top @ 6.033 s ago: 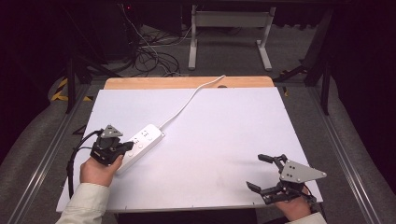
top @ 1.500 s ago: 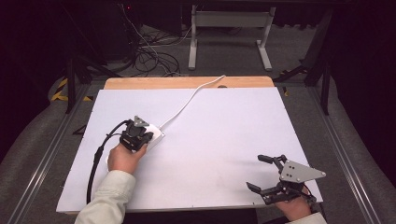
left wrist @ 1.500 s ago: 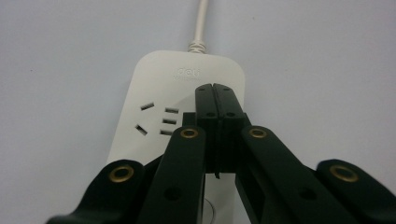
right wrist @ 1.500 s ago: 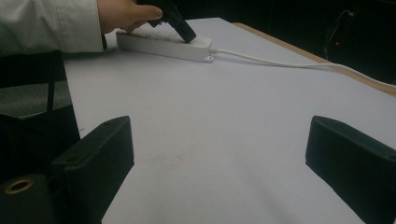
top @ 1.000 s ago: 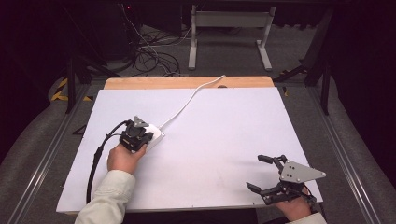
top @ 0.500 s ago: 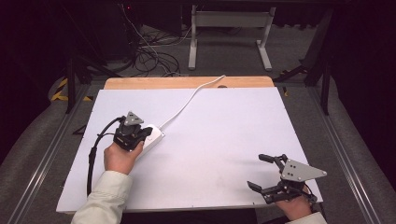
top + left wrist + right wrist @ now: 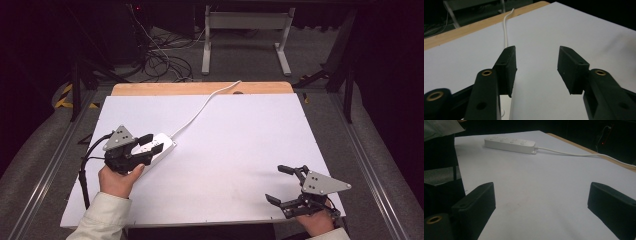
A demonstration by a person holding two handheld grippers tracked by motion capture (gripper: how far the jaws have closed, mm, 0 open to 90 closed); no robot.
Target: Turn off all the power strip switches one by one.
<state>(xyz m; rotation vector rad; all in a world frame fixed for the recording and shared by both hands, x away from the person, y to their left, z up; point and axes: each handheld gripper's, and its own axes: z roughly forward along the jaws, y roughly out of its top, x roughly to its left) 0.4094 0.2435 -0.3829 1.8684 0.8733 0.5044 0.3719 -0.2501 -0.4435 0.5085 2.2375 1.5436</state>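
Power strip lies diagonally at frame left under the just-opened, empty left tool; right tool open, far off.

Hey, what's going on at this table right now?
A person works with a hand-held gripper in each hand. The left hand-held gripper hangs over a white power strip on the white table; its jaws have just been opening, with nothing between them. The right hand-held gripper rests open near the front right corner.
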